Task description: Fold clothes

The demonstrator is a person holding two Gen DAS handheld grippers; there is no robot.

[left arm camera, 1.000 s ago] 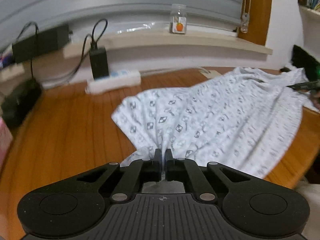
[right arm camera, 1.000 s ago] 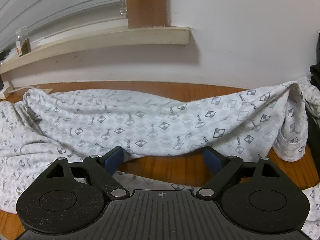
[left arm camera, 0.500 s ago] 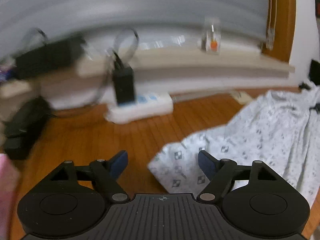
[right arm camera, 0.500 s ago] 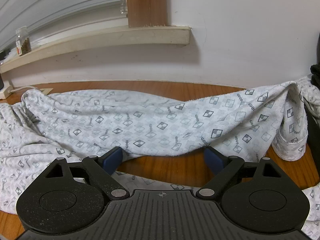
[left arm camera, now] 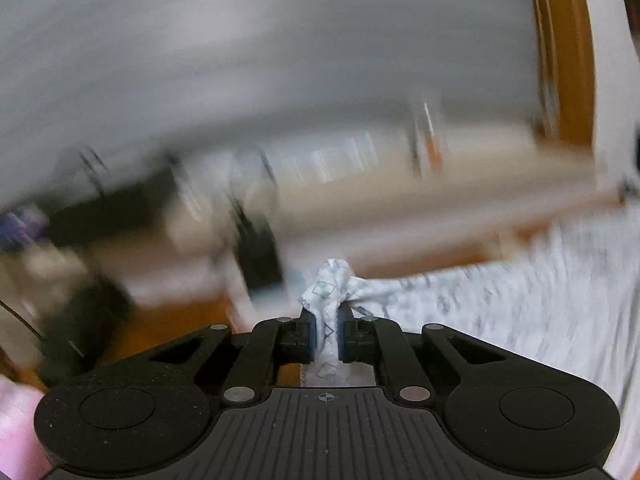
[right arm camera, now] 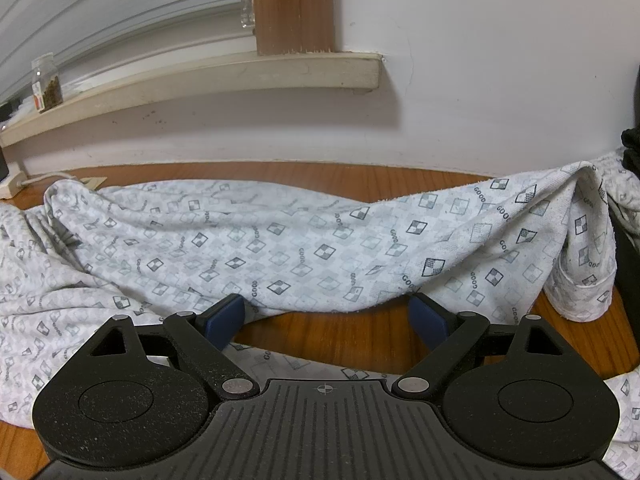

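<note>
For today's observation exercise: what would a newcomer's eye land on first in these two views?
Probably the white garment printed with grey diamond checks, sprawled in folds across the brown wooden table. Next, the left gripper shut on a bunched piece of it amid heavy motion blur, while the right gripper stands open before the cloth.

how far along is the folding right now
Early. Done: nothing looks folded; the patterned garment lies rumpled across the wooden table. In hand: the left gripper is pinching a bunch of it. Left: the right gripper is open and empty, and the folds themselves.
</note>
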